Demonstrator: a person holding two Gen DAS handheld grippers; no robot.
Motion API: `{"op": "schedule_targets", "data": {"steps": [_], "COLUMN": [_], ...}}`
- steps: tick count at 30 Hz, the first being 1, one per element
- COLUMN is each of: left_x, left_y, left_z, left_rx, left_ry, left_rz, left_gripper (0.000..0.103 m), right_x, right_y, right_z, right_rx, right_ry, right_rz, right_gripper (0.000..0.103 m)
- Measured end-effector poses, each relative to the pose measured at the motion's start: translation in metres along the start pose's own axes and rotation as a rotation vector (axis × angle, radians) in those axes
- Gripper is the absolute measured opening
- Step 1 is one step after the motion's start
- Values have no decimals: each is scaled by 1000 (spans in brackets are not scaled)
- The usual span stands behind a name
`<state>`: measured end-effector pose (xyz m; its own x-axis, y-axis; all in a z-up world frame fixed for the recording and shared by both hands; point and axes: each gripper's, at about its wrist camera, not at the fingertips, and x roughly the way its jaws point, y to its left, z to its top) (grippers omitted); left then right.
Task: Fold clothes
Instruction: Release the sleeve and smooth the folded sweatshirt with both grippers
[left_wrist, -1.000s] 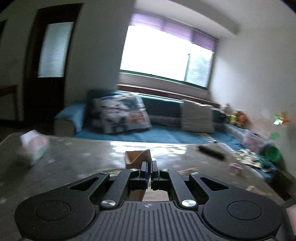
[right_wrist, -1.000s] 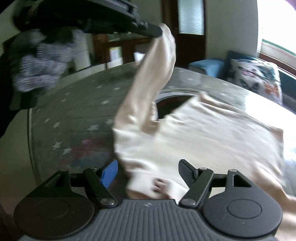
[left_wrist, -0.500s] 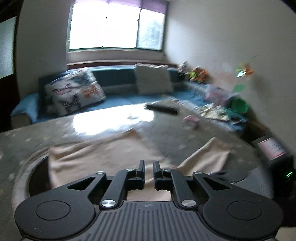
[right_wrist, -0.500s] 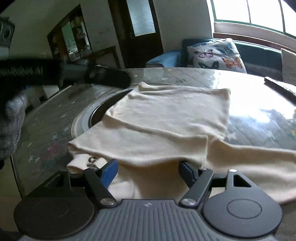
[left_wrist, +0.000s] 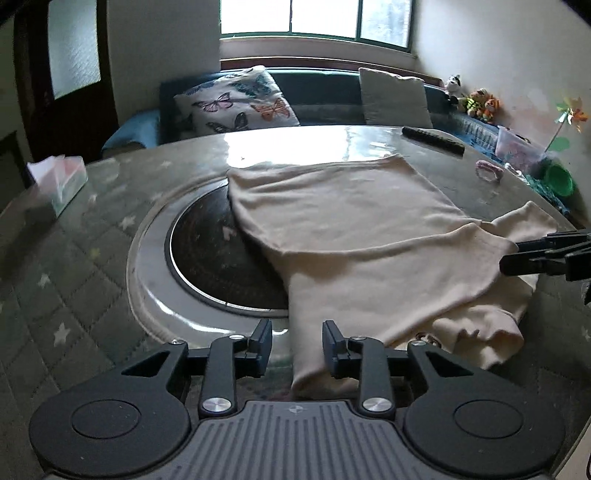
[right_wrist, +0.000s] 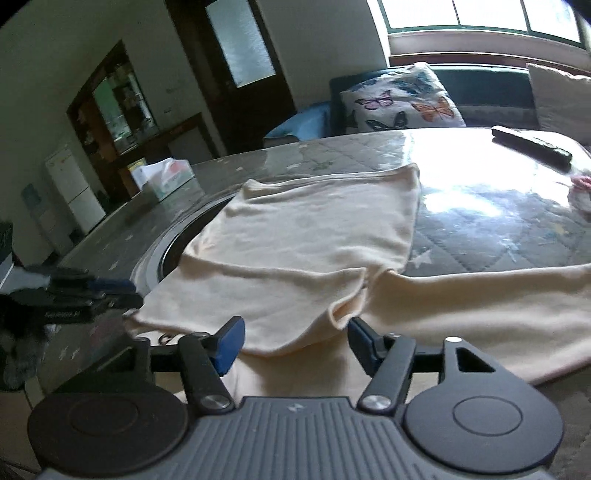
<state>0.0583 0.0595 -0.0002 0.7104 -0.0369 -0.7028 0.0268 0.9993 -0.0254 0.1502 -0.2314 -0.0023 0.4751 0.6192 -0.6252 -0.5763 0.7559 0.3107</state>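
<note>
The cream top (left_wrist: 354, 221) lies spread on the worktop (left_wrist: 74, 251), partly over the round dark inset (left_wrist: 218, 258), with one sleeve already laid across the body and the other sleeve trailing off to the right side. The left gripper (left_wrist: 297, 345) hangs just above the near edge of the cloth, fingers parted and holding nothing. The right gripper (right_wrist: 293, 341) sits low over the folded sleeve's end, its fingers released too, wide apart with cloth under them but not pinched.

The knit looks thin, soft and light, so it should drape and slump rather than hold a crease, and it may slide on the glossy worktop. I would judge the best holds to be doubled edges: the cuff of the loose sleeve (right_wrist: 517, 295), or the hem corners, pinching through both layers so the fold lifts together and does not drag the lower layer askew
</note>
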Motion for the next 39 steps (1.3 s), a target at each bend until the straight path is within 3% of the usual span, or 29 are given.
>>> {"op": "schedule_targets", "data": {"steps": [6,11,17,22,28,34,36,39], "left_x": [9,8,7,23,46,64,70,75], "left_y": [-5,-5,-43,-86,-123,-141,-146,-153], "left_z": [-3,7,31,45,56,63,63,63], "left_rx": [47,38,103,167,209,237,248,260], "left_ry": [9,-3,-66,-69,-54,-38,-29,-22], "left_rz": [70,92,2,-92,-142,-157,-160,-174], "left_gripper": [32,30,31,34,50,53,53,53], "right_x": [-9,-34,-63,-73,-69,-57,-57,-63], "right_y": [-8,-43,-97,-130,-155,-163,-164,-167], "right_z": [-5,-13,-22,-24,-21,-20,-18,-15], "right_rx": [-14,62,171,232,281,285,291,307], "right_ry": [4,-37,-103,-142,-166,-158,-158,-175], "right_rz": [-83,-194,-396,-517,-547,-593,-607,-598], "right_gripper": [56,56,56,56,52,28,9,5]}}
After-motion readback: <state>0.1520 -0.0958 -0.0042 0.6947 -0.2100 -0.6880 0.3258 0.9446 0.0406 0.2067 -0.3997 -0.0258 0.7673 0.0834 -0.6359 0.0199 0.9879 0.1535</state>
